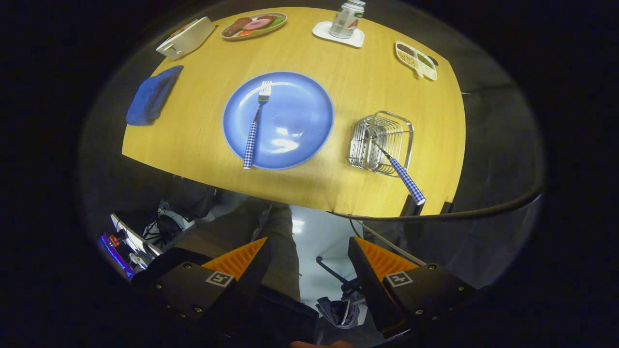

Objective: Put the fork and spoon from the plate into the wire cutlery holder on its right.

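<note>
Gripper (307,246) at frame bottom, fingers wide apart, holding nothing, off the table's (203,145) near edge. Fork (256,126) on blue plate (295,125), frame centre: long axis near-vertical, tines pointing away. Spoon (399,171) leans in wire holder (382,142), handle towards lower right. Bare tabletop between plate and holder

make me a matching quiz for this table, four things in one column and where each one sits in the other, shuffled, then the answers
Things:
1. fork
2. spoon
3. can
4. blue cloth

Places:
A. on a white coaster
B. on the blue plate
C. on the table left of the plate
D. leaning in the wire cutlery holder

Pairs: 1-B, 2-D, 3-A, 4-C

The hand-held gripper is open, holding nothing, short of the table.
</note>
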Demonstrator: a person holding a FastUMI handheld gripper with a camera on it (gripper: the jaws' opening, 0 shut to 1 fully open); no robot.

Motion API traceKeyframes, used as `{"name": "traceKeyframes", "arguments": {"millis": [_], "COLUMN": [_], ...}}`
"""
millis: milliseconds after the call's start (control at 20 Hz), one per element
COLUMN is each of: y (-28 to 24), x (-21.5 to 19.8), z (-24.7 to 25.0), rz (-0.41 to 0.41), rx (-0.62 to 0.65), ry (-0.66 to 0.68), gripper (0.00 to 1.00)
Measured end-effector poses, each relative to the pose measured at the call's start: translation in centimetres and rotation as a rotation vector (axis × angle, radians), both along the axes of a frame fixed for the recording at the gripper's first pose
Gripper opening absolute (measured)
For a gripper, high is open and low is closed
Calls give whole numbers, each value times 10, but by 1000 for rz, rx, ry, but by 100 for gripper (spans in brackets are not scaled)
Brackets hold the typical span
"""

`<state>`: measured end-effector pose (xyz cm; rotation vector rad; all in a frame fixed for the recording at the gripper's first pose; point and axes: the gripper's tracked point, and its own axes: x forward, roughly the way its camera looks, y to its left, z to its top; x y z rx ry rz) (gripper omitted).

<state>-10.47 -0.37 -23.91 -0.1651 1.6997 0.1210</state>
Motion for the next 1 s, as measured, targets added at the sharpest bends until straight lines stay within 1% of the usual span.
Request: {"name": "traceKeyframes", "arguments": {"millis": [150, 500, 800, 1000], "y": [28, 73, 86, 90], "x": [15, 59, 76, 85], "z": [-10, -36, -53, -78], "rz": [17, 0, -51, -94], "rx": [15, 50, 74, 92], "ry": [8, -12, -8, -1], "gripper": [98, 98, 98, 98]}}
